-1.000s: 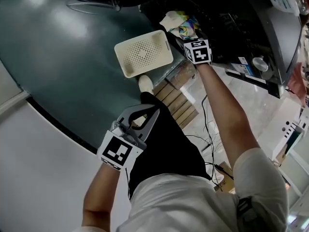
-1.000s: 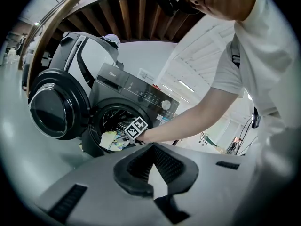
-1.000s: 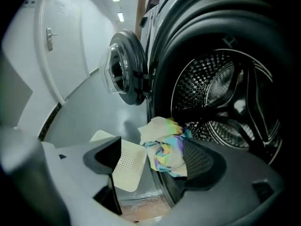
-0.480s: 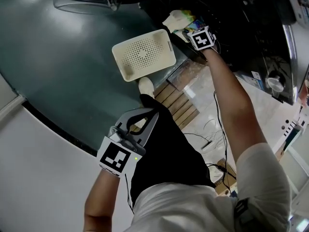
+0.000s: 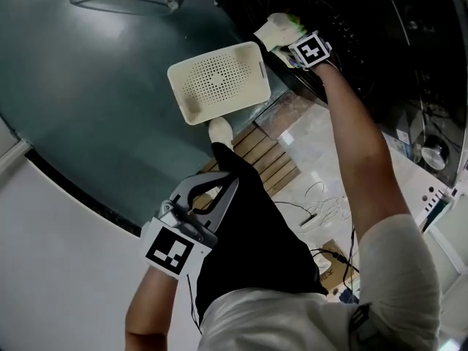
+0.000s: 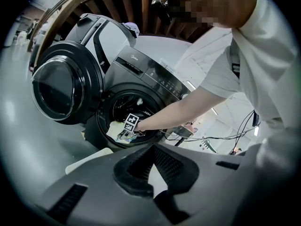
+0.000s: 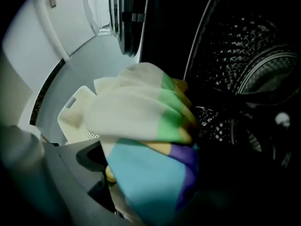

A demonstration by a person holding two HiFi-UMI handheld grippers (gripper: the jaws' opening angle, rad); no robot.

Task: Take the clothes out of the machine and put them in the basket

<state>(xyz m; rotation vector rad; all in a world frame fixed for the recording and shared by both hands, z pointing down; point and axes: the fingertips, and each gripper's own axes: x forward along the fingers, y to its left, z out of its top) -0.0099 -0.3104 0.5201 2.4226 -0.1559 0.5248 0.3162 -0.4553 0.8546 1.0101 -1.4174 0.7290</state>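
The cloth (image 7: 146, 140) is a soft bunched piece in blocks of cream, green, yellow, purple and light blue. It is heaped at the lower rim of the washing machine's (image 6: 141, 74) round door opening, with the cream perforated basket (image 5: 219, 79) on the floor just beside it. The right gripper (image 5: 291, 44) points down into that heap, its jaws just opened wide with the cloth bulging between them and no pad seen pressing it, while the left gripper (image 5: 219, 192) hangs well apart by the person's leg, jaws together on nothing.
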